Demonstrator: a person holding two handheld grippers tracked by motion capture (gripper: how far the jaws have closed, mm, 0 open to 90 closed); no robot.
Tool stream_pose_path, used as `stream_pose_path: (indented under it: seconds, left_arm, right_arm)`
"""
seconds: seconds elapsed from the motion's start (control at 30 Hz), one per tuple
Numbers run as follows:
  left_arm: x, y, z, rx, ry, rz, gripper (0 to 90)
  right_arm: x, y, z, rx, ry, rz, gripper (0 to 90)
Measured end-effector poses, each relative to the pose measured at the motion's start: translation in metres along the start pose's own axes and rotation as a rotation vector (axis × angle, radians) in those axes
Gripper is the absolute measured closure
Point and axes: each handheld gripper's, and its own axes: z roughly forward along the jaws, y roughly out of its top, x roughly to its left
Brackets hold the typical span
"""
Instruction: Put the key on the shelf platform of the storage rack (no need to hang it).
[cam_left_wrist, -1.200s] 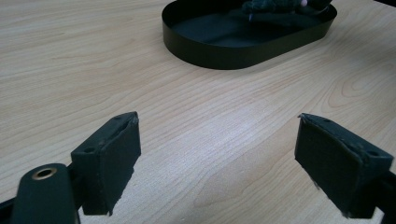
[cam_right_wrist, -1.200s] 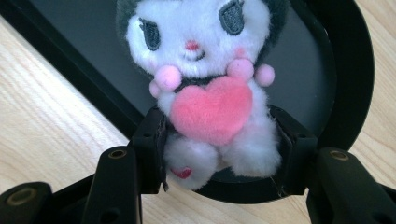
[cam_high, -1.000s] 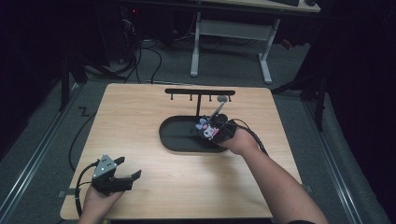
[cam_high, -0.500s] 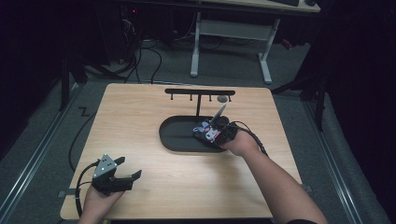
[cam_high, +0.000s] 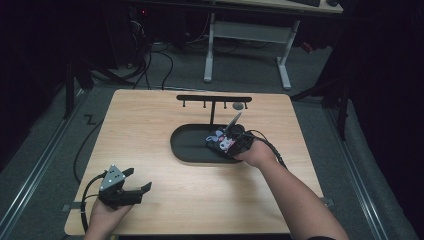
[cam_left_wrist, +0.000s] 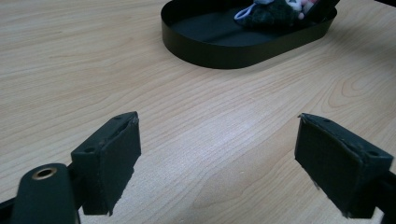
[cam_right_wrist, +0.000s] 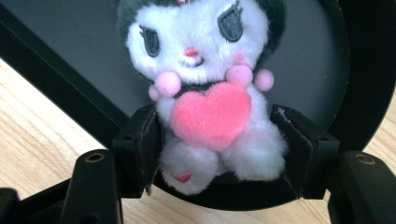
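Wooden surface (cam_high: 165, 125), dark room: since a second ago the right claw (cam_right_wrist: 219, 135) has eased nearer the tray's (cam_high: 185, 150) right end, clamped on the plush toy (cam_right_wrist: 210, 88), likely lifting. Left claw (cam_left_wrist: 219, 158) idles apart near the front-left corner.

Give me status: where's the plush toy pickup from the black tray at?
Done: the right tongs have closed on the plush toy at its body. In hand: the toy sits over the black tray, near its right end; whether it is lifted clear is unclear. Left: moving it wherever it goes, possibly the hook rack. The left tongs are open and idle over the table.
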Motion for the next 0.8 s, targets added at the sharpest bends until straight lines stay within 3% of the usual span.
stream_pose_path:
  seconds: [0.17,0.57,0.8]
  left_arm:
    - [0.0,0.0,0.0,-0.001,0.0,0.0,15.0]
    - [-0.005,0.002,0.003,0.002,-0.007,0.013,15.0]
    - [-0.006,0.003,0.004,0.009,-0.01,0.018,15.0]
  right_arm:
    - [-0.001,-0.001,-0.007,-0.042,0.003,0.007,30.3]
    - [-0.002,-0.02,-0.035,-0.124,-0.004,0.029,30.5]
    - [0.002,-0.037,-0.046,-0.148,-0.038,0.002,31.0]
